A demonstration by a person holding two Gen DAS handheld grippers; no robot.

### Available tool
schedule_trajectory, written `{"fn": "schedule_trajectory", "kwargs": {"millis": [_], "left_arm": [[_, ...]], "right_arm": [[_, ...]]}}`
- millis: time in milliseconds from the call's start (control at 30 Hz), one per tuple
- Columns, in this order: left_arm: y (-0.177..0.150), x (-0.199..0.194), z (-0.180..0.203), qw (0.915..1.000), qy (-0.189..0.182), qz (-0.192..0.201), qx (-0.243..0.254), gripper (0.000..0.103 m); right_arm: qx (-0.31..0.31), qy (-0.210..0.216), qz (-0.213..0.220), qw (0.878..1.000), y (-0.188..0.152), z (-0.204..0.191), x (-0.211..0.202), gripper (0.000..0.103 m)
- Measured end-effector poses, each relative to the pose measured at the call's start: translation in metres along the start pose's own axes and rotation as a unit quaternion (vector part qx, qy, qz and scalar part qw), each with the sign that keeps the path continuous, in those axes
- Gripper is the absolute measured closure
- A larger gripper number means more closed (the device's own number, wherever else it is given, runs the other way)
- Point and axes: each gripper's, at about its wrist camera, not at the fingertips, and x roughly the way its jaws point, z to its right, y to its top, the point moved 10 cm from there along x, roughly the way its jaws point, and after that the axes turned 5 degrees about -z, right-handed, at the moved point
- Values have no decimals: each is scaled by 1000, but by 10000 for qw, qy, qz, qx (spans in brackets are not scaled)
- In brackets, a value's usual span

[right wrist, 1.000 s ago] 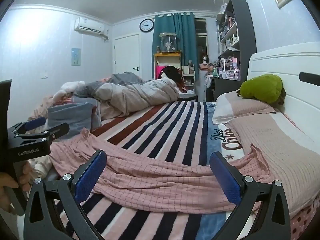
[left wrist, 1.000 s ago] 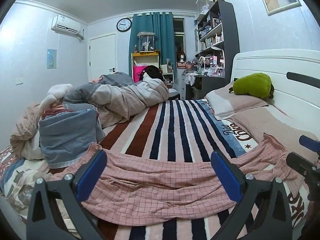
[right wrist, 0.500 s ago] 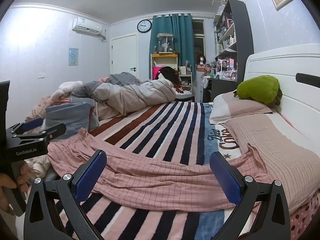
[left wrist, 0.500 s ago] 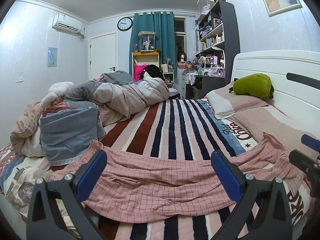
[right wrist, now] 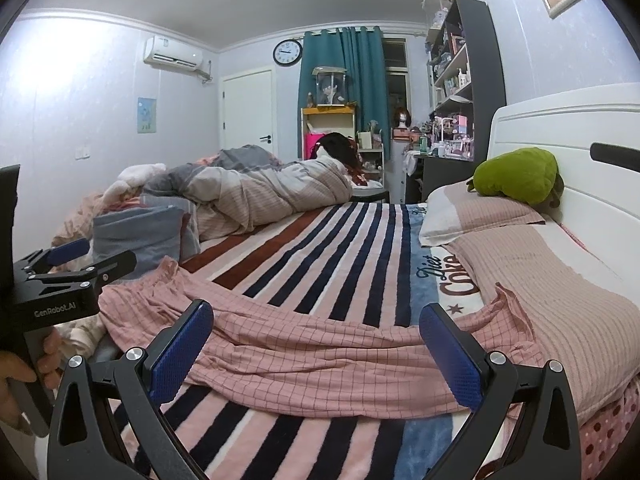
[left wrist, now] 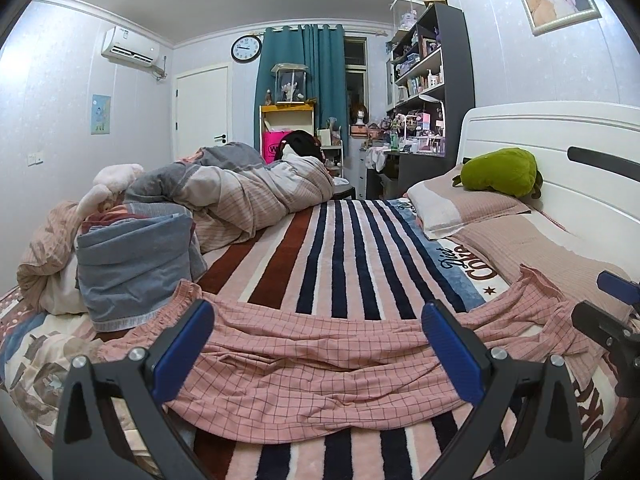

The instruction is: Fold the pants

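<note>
Closest to me, the left gripper [left wrist: 318, 344] hangs over the near edge of the bed with its jaws wide apart, nothing between the blue, knurled pads [left wrist: 182, 348]. The right gripper [right wrist: 316, 346] sits the same way, jaws spread and empty, black metal arms bolted behind each pad. A hand [right wrist: 16, 376] wraps the left tool's handle at the left edge of the right wrist view.

Just beyond both lie the pants [left wrist: 320, 356], thin pink cloth with a fine dark grid, spread crosswise along the bed's near edge, rumpled into long soft ridges. The gathered waistband reaches toward the left side; the leg ends climb onto the ribbed pink pillow cover [right wrist: 560, 300] at the headboard side.

Under them runs a plush striped blanket [left wrist: 340, 248], navy, rust and pale pink. On the left edge sits a folded blue-grey cloth [left wrist: 132, 268], then a heaped quilt [left wrist: 248, 196]. By the white headboard [left wrist: 560, 136] a fuzzy green plush [left wrist: 500, 170] rests on a pillow [left wrist: 460, 204].

Farther off, open dark shelves [left wrist: 432, 72] are crowded with small bottles and boxes, too small to tell apart.
</note>
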Motion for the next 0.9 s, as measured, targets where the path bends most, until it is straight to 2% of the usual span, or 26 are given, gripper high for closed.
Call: {"fn": "schedule_trajectory", "kwargs": {"millis": [900], "left_arm": [[-2, -13, -12, 9999, -81, 18, -116, 1]], "right_arm": [[136, -151, -110, 9997, -5, 1, -8, 0]]}}
